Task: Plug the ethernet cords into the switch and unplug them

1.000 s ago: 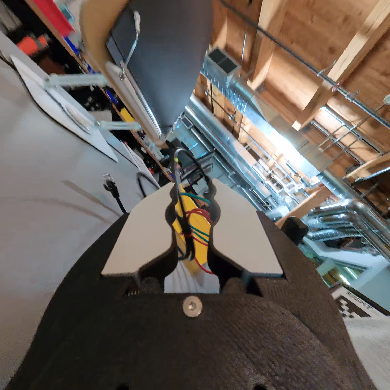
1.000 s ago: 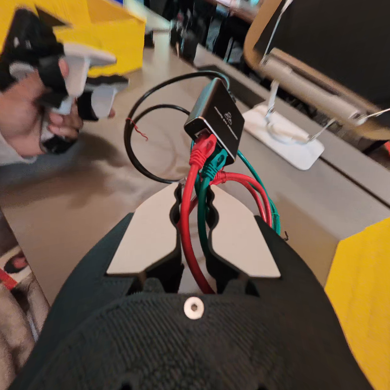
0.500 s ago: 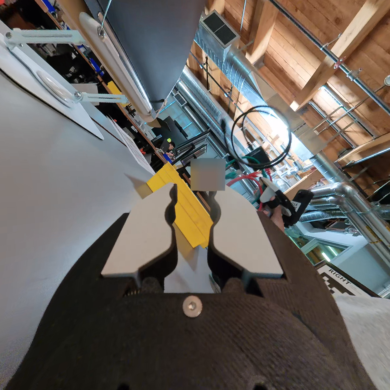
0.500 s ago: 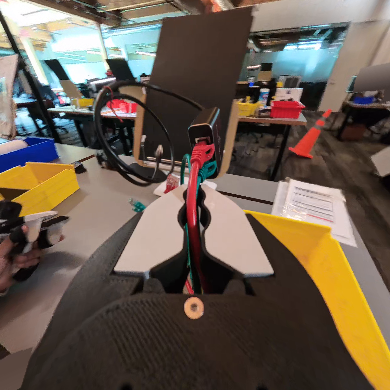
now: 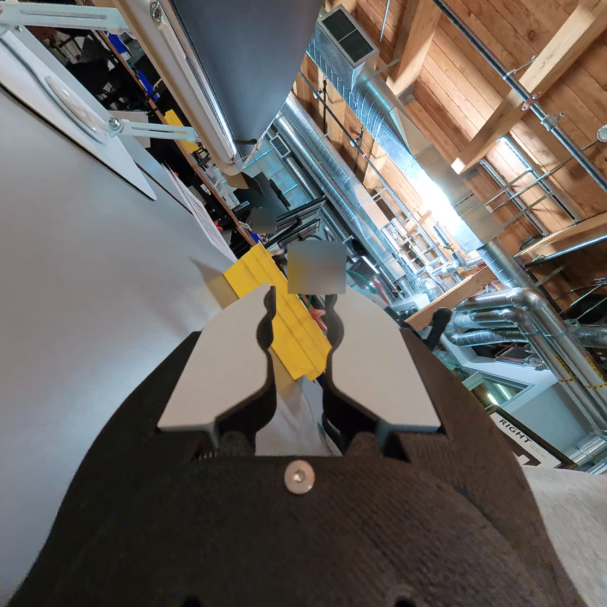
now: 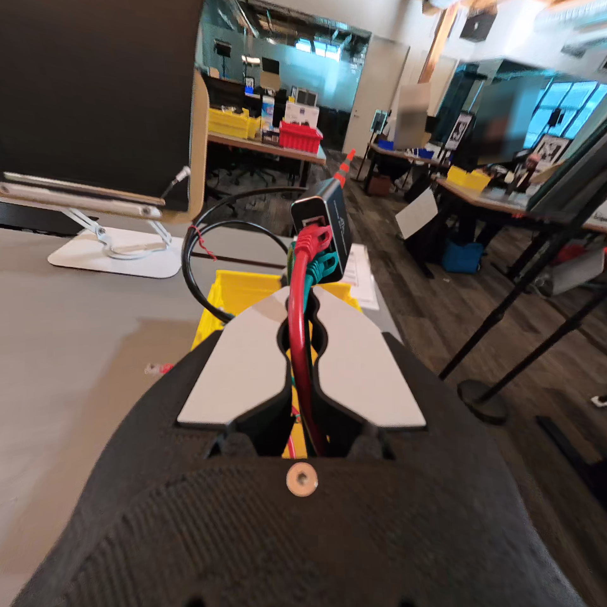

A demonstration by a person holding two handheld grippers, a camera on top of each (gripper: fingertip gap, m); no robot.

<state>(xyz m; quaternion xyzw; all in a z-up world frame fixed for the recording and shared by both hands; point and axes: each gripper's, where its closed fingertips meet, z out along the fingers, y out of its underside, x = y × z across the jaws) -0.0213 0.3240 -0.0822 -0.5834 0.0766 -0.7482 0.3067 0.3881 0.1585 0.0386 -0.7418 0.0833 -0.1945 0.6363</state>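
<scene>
In the right wrist view my right gripper is shut on a red ethernet cord and a green ethernet cord. Both are plugged into the small black switch, which I hold up in the air above a yellow bin. The switch's black cable hangs in a loop to its left. In the left wrist view my left gripper is open and empty. It is tilted and points past the yellow bin toward the ceiling.
A grey table carries a dark monitor on a white stand base. Papers lie beyond the bin. A small red piece lies on the table. The floor, other desks and stand poles are to the right.
My right gripper has swung right with the cords and switch, from over the table to above the yellow bin. My left gripper has turned away from the black cable.
</scene>
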